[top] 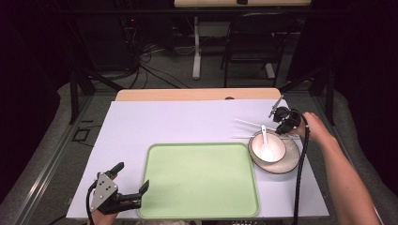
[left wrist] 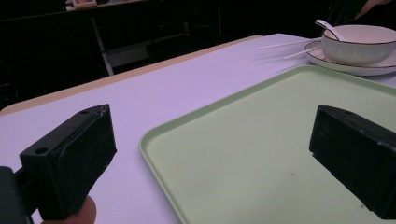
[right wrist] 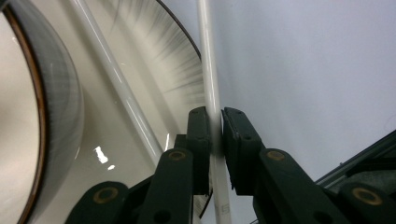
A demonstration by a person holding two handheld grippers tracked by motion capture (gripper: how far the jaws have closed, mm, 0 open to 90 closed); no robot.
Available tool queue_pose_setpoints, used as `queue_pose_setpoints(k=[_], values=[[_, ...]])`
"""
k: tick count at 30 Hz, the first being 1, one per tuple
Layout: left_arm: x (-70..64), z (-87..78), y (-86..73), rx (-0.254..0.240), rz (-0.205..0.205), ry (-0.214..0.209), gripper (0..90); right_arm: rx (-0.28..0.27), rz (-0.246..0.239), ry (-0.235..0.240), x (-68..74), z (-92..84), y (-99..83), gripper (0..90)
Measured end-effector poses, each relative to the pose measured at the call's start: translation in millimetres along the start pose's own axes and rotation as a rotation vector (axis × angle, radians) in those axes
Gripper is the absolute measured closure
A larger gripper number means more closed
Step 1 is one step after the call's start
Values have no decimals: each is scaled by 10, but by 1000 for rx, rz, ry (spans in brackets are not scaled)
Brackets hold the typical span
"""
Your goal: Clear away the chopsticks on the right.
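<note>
1. While the right gripper sat at the far-right rim of the white ribbed ceramic saucer, its jaws were pinched onto one thin white plastic chopstick; grip looked seated, so the step in hand was judged to be pick-up of that stick.
2. A second white chopstick lay across the saucer, just beside the held one, untouched.
3. The left gripper hovered at the near-left corner of the pale green rectangular plastic tray, jaws wide, nothing between them.
4. Next move (est.): lift the stick clear w/o dragging its neighbour or nudging the white bowl and white spoon, then carry toward the tray.
5. View diffs: right gripper view gave pad contact on the stick; high view gave overall layout; left gripper view gave the bare tray floor and bowl side-on.
</note>
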State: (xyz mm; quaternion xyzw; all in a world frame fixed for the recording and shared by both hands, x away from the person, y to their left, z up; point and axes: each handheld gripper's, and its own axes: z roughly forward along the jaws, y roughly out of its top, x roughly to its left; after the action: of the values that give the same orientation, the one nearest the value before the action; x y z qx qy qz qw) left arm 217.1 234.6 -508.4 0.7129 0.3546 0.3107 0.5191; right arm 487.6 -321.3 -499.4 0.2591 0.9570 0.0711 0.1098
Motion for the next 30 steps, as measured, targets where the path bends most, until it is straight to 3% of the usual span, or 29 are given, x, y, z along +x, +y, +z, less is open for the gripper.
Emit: queue_pose_setpoints(k=[2, 6, 11, 26, 30], values=[[0, -1, 0, 0, 0, -2, 6, 10, -20, -14, -2, -17, 0, 817], [-1, -3, 0, -1, 0, -1, 6, -26, -31, -18, 8, -31, -18, 833], [-1, -4, 1, -2, 1, -2, 6, -6, -46, -29, 19, -63, -21, 838], [1, -4, 2, -4, 2, 1, 6, -117, 26, -57, 85, -391, -16, 839], [-1, -2, 3, -3, 2, -1, 6, -107, 30, -59, 122, -494, -6, 839]])
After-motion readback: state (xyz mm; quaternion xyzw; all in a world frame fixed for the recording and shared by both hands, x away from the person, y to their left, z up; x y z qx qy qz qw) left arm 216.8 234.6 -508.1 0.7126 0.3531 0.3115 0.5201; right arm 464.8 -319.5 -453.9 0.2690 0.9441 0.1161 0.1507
